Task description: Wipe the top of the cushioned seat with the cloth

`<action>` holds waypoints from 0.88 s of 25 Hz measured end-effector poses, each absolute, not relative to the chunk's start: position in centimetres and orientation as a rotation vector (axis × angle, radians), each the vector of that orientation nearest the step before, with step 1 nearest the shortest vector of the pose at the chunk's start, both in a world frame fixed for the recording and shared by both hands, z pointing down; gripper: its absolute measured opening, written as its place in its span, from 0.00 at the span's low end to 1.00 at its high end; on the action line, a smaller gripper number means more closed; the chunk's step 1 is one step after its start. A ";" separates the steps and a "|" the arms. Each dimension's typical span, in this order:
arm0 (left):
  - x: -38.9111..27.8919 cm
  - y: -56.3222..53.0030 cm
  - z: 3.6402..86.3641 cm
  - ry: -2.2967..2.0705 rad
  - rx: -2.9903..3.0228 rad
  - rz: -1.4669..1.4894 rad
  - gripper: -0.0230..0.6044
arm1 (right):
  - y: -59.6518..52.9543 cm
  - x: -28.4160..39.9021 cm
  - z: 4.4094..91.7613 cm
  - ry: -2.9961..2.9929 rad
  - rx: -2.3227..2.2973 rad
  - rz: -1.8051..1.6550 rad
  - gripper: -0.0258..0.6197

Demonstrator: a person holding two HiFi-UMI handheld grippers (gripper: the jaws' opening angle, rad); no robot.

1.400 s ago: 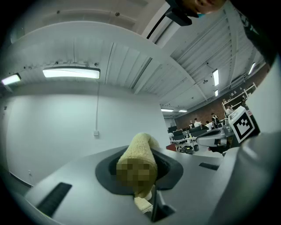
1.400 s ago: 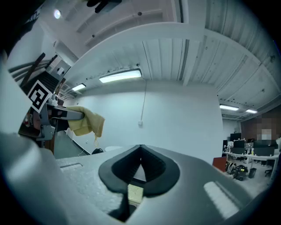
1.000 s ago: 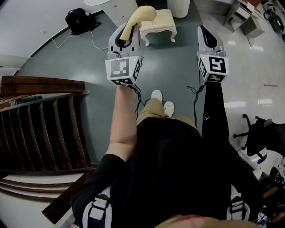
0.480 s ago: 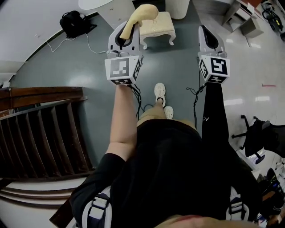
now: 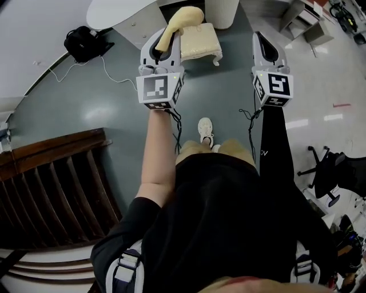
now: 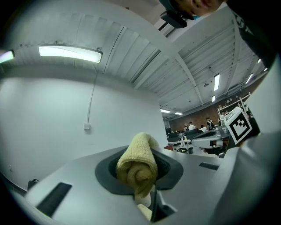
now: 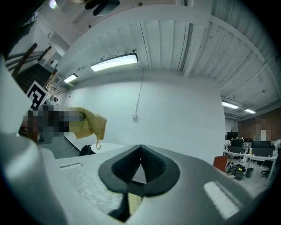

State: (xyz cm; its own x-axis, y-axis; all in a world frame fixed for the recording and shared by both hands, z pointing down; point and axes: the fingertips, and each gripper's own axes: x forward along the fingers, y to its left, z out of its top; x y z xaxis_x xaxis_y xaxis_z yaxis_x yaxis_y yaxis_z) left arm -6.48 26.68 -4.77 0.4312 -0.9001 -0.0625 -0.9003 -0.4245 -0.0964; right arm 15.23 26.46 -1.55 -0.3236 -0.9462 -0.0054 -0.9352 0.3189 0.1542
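A yellow cloth (image 5: pixel 178 20) sticks up out of my left gripper (image 5: pixel 163 47), which is shut on it; in the left gripper view the rolled cloth (image 6: pixel 137 166) fills the space between the jaws. The cream cushioned seat (image 5: pixel 200 39) stands on the floor just ahead of that gripper, partly hidden by the cloth. My right gripper (image 5: pixel 262 40) is held level with the left one, to the right of the seat, shut with nothing in it (image 7: pixel 140 151). From the right gripper view the cloth (image 7: pixel 90 123) hangs at the left.
A dark wooden staircase (image 5: pixel 54 183) runs along the left. A black bag (image 5: pixel 83 41) with a cable lies on the grey floor at upper left. A white cylindrical bin (image 5: pixel 222 11) stands behind the seat. A black office chair (image 5: pixel 331 177) sits at right.
The person has walked forward: the seat, the bag and the staircase have all slid nearer in the head view. Both grippers keep their pose, the left still holding the cloth.
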 end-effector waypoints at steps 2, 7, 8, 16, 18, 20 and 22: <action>-6.3 25.2 -4.3 1.604 -2.572 -0.005 0.14 | 25.2 15.0 -1.0 -2.471 1.775 -0.189 0.04; -6.0 22.5 -3.0 1.600 -2.602 -0.017 0.14 | 22.3 14.7 -0.4 -2.467 1.758 -0.182 0.04; -5.9 21.9 -2.7 1.601 -2.606 -0.024 0.13 | 21.7 14.8 -0.3 -2.471 1.760 -0.175 0.04; -5.9 16.0 -1.0 1.625 -2.583 -0.085 0.14 | 14.9 14.4 1.5 -2.511 1.709 -0.131 0.04; -5.9 14.2 -0.4 1.638 -2.579 -0.100 0.14 | 12.5 14.1 2.1 -2.520 1.686 -0.123 0.04; -5.7 12.1 0.5 1.647 -2.583 -0.121 0.14 | 9.7 13.9 2.7 -2.534 1.662 -0.110 0.04; -5.4 9.9 1.6 1.661 -2.593 -0.148 0.14 | 6.9 13.4 3.5 -2.552 1.631 -0.094 0.04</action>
State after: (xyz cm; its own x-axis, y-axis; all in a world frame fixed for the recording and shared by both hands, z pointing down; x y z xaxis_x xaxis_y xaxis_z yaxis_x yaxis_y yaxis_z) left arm -5.42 9.93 1.63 0.4153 -0.9084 0.0493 -0.9028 -0.4182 -0.1007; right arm 13.36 6.87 3.52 -0.4162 -0.9073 0.0601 -0.9004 0.4205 0.1120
